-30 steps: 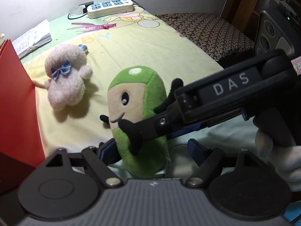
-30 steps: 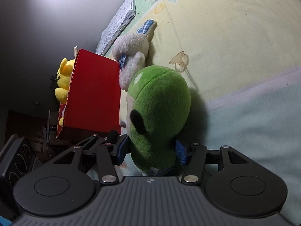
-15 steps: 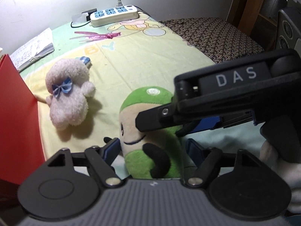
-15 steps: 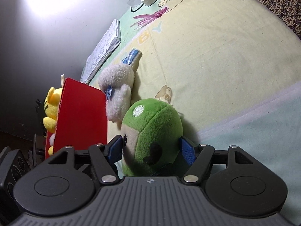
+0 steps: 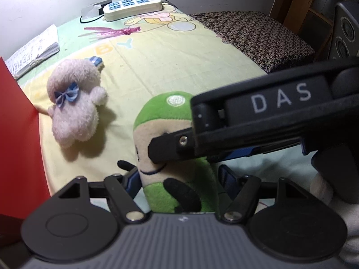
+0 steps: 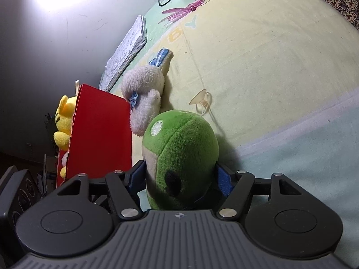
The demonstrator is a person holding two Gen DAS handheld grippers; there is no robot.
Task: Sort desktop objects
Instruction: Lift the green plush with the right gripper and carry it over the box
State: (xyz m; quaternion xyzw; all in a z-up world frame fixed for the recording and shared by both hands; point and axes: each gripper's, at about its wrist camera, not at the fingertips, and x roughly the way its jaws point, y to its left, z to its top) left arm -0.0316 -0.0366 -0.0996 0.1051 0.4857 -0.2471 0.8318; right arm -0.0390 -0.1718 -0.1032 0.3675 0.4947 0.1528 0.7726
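A green plush (image 5: 166, 112) with a beige face and black arms stands between the two grippers, above the cartoon-print cloth. My left gripper (image 5: 178, 177) is shut on its lower body, blue pads touching both sides. One of the right gripper's fingers (image 5: 166, 143) crosses the plush's face in the left wrist view. In the right wrist view my right gripper (image 6: 180, 172) is shut on the green plush (image 6: 184, 139). A red box (image 6: 101, 130) stands to the left, and a yellow plush (image 6: 64, 121) pokes out of it.
A pale fluffy plush (image 5: 74, 112) with a blue bow lies beside the red box (image 5: 18, 134). A clear suction cup (image 6: 199, 98) lies behind the green plush. Further back are a notebook (image 5: 33, 51), pink ribbon (image 5: 112, 31) and power strip (image 5: 132, 6). A speaker (image 5: 345, 35) stands right.
The right gripper has rolled towards level with the green plush in it. The plush has sunk lower between the left fingers, which have narrowed slightly onto it.
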